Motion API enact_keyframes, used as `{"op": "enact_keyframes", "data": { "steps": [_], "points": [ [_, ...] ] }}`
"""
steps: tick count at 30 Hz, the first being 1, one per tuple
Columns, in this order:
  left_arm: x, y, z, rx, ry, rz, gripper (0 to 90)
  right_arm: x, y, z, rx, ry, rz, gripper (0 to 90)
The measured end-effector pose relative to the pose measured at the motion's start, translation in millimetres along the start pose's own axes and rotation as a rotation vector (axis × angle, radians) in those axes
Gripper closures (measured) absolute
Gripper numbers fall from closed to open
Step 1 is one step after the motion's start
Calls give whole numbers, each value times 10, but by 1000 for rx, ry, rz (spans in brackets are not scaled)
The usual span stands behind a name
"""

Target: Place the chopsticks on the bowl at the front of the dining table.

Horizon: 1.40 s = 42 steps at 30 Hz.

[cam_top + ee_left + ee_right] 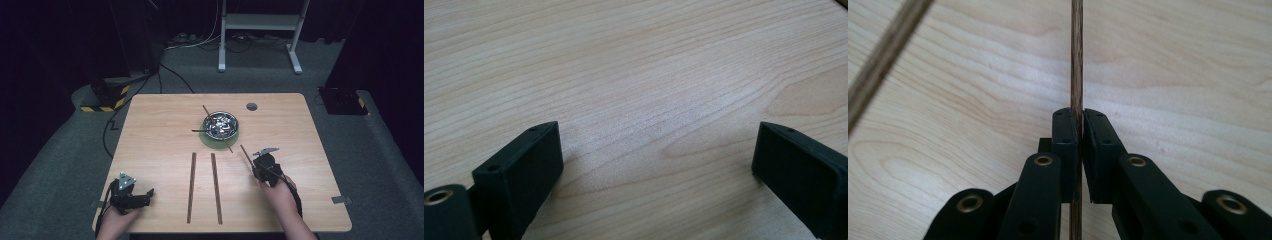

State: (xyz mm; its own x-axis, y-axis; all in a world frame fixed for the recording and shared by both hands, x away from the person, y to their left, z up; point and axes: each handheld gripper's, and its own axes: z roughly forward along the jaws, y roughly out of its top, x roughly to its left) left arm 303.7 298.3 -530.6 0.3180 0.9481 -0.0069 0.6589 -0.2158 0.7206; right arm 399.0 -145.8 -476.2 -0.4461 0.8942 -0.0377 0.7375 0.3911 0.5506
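the right gripper (260, 161) is clamped on one stick (1076, 60), its pads pressed on either side of the thin brown shaft, which runs straight up between them over the surface (160, 130). from above, this stick (246, 154) lies just below and right of the bowl (221, 125), slanting up toward it. four sticks are on the surface in all: the gripped one, two long ones side by side below the bowl, the left (191, 186) and the right (216, 187), and a fourth (228, 145) poking out from under the bowl's near rim. another stick (883, 55) crosses the upper left corner of the right gripper view. the one bowl is metal, sits on a green plate (206, 141), and holds shiny bits too small to tell; one dark utensil (200, 131) juts from its left side. the left gripper (134, 196) rests well below and left of the bowl, its jaws spread wide over bare wood with nothing between them.
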Motion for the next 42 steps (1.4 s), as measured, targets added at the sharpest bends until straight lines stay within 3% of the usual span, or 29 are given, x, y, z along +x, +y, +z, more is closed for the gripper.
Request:
{"op": "enact_keyframes", "data": {
  "steps": [5,19,31,42],
  "points": [
    [-1,2,3,-1,-2,2,63,24,69,-73,-41,16,19,843],
    [2,7,7,-1,-8,5,64,80,410,-135,-101,14,-11,844],
    [3,6,6,-2,-8,7,68,154,861,53,-121,32,-4,844],
    [7,10,9,-2,-12,10,69,129,1246,219,-125,45,7,844]
  ]
}}
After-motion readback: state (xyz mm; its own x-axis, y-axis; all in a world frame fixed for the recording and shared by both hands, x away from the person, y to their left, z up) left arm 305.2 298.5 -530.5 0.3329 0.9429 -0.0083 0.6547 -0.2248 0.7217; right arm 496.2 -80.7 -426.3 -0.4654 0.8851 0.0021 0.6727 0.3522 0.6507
